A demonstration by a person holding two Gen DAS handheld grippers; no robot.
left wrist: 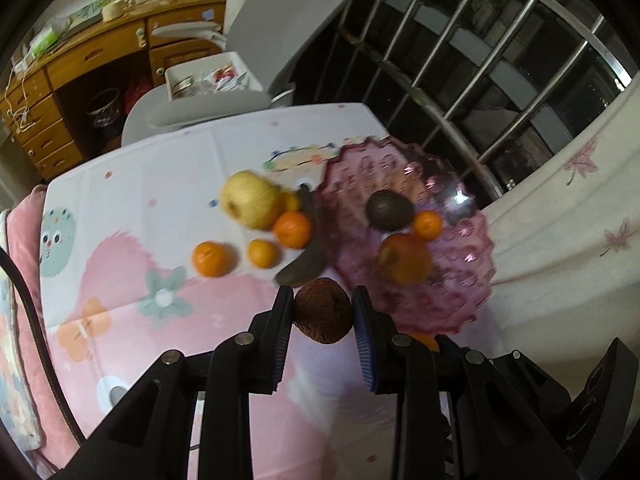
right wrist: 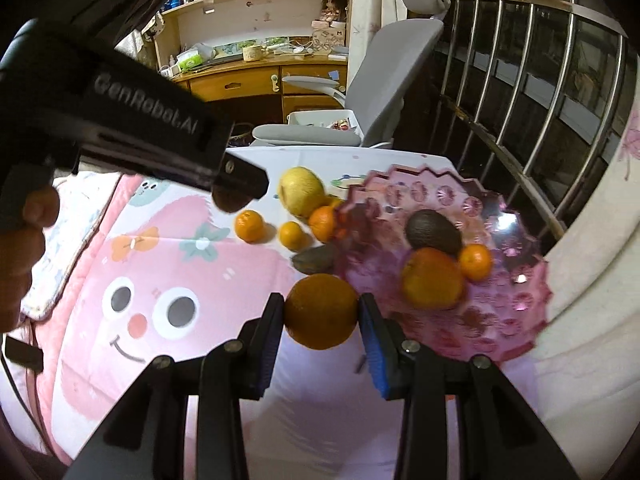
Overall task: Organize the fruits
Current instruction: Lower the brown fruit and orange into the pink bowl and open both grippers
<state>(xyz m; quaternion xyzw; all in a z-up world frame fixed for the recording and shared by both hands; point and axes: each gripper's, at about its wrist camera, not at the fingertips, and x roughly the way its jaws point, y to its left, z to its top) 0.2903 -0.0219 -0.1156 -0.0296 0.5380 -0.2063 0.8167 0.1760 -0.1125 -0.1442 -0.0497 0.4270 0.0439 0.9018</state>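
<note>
My left gripper [left wrist: 323,300] is shut on a rough brown fruit [left wrist: 324,316], held above the pink cartoon tablecloth [left wrist: 160,240]. My right gripper [right wrist: 321,304] is shut on an orange [right wrist: 320,318], just left of the purple glass bowl [right wrist: 516,320]. The bowl [left wrist: 472,280] holds a dark avocado [left wrist: 389,210], a small mandarin [left wrist: 427,224] and a larger orange-red fruit [left wrist: 404,258]. Left of the bowl lie a yellow pear [left wrist: 250,200], three oranges [left wrist: 293,229] and a blackened banana [left wrist: 310,248].
A grey office chair [left wrist: 280,20] stands behind the table, with a wooden desk [left wrist: 80,60] beyond it. Metal window bars [left wrist: 500,60] and a pale curtain [left wrist: 560,220] close the right side. A person's hand [right wrist: 24,232] holds the left gripper's handle.
</note>
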